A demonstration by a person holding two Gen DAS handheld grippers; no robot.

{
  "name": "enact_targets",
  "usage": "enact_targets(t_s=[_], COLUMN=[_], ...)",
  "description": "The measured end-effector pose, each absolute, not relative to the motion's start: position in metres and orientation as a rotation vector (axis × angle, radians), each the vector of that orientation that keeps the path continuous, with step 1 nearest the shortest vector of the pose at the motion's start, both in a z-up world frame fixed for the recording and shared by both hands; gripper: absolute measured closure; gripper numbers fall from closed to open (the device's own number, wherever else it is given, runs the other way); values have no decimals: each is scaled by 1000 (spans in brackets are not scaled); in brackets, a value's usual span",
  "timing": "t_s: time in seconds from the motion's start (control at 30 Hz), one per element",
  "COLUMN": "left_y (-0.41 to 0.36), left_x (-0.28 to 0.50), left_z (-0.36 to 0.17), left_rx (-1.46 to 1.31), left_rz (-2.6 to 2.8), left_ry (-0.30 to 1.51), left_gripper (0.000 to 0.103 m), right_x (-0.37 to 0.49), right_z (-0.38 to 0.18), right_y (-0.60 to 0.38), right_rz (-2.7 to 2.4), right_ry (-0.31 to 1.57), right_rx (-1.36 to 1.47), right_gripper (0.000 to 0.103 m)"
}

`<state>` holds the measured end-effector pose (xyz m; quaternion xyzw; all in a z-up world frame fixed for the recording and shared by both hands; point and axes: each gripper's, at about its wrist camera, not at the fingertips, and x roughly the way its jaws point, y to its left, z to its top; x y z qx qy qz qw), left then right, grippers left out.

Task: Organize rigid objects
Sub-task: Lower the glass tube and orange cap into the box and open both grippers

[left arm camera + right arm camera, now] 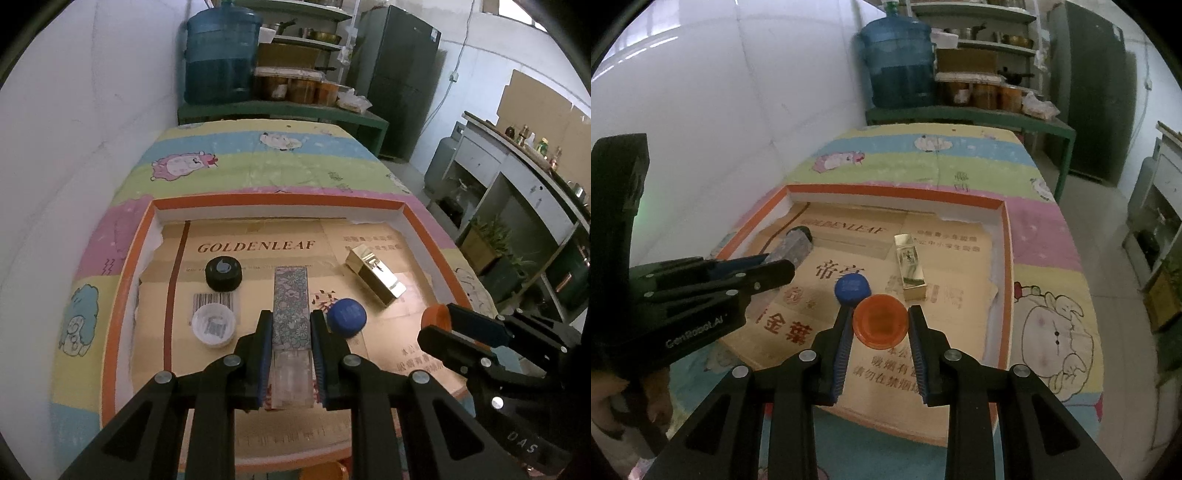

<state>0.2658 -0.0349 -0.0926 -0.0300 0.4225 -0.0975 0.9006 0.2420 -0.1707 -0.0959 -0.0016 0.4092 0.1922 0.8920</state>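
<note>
My left gripper (pixel 290 325) is shut on a long flower-patterned box (pixel 290 295) and holds it over the orange-rimmed tray (pixel 277 201). My right gripper (pixel 880 325) is shut on an orange round lid (pixel 880 320) above the tray's near right part; it also shows in the left wrist view (pixel 437 319). In the tray lie a blue cap (pixel 347 317), a black cap (pixel 224 274), a white cap (pixel 213 325) and a gold box (pixel 375 275). The blue cap (pixel 852 289) and gold box (pixel 910 266) show in the right wrist view, just beyond the orange lid.
The tray sits on a table with a cartoon-print cloth (pixel 258 155). A white wall is on the left. A blue water jug (pixel 219 55), shelves and a dark fridge (pixel 399 74) stand behind. A counter with bottles (pixel 517 158) runs along the right.
</note>
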Motion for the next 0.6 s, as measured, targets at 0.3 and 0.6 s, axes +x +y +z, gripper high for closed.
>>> enact_targets(t_s=[0.3,0.6], left_y=[-39,-44], left_x=[280,288], left_z=[-101,-109], left_rx=[-48,-25], left_rz=[-194,-191], left_ry=[890,905], left_gripper=[83,83], right_x=[253,258], right_z=[-107,-113], right_y=[-173,-173], right_rz=[396,391], right_ry=[872,886], right_rx=[-7,-12], right_gripper=[73,73])
